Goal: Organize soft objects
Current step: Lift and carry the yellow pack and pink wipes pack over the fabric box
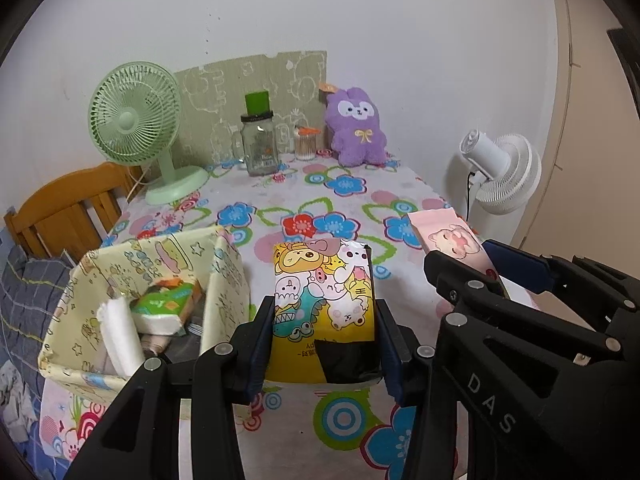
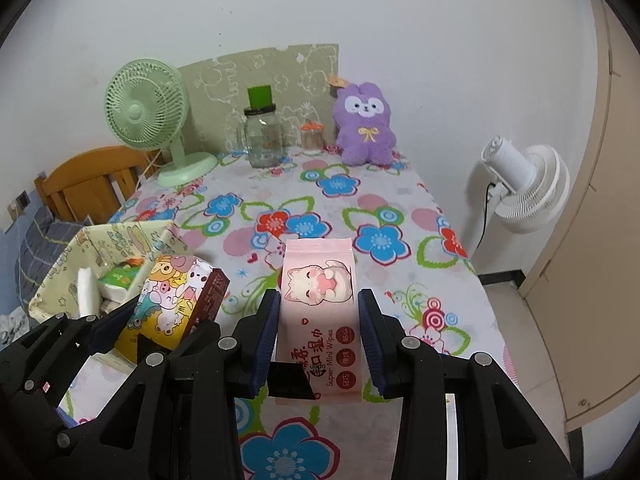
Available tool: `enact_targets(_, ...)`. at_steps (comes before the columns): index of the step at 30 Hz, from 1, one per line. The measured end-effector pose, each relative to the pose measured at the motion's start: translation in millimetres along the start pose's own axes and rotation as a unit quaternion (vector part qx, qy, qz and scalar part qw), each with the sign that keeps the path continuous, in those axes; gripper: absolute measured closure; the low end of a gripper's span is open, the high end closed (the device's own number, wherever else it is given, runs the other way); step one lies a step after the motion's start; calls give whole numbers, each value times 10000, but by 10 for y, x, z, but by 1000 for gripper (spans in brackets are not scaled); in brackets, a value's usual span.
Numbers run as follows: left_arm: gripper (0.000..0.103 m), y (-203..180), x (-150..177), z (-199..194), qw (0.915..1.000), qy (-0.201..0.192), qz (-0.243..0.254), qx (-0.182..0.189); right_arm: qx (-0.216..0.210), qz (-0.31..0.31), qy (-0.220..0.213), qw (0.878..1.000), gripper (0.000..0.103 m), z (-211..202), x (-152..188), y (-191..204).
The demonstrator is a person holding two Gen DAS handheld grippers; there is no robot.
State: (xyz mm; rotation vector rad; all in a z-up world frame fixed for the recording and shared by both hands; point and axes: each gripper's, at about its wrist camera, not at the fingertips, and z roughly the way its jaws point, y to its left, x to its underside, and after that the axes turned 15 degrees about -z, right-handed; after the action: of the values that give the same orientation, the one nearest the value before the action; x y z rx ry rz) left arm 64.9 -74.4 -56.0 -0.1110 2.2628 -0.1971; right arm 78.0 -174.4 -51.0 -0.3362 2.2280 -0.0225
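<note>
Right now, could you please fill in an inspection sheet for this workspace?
Surface: table under a flowered cloth, no spills seen.
Job's things: yellow tissue pack in the left gripper; pink wipes pack in the right gripper; both packs lifted off the cloth. Fabric bin at the table's left edge holds a green pack and a white roll.
Clutter: green fan, glass jar, swab pot, purple plush, all at the far edge.
Grippers: each shut on its pack.
Cables: black cord hanging from the white fan; pale cord behind the green fan.
Surroundings: white wall, wooden headboard, bedding at left.
</note>
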Motion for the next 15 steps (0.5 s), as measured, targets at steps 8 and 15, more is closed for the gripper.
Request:
enact_targets(8, 55, 111, -155, -186, 9996, -277, -67, -53, 20, -139, -203, 9997, 61, -159, -205, 105)
enact_targets(15, 55, 246, -273, -276, 9991, -392, -145, -91, -3, -246, -356, 9991, 61, -252, -363, 234)
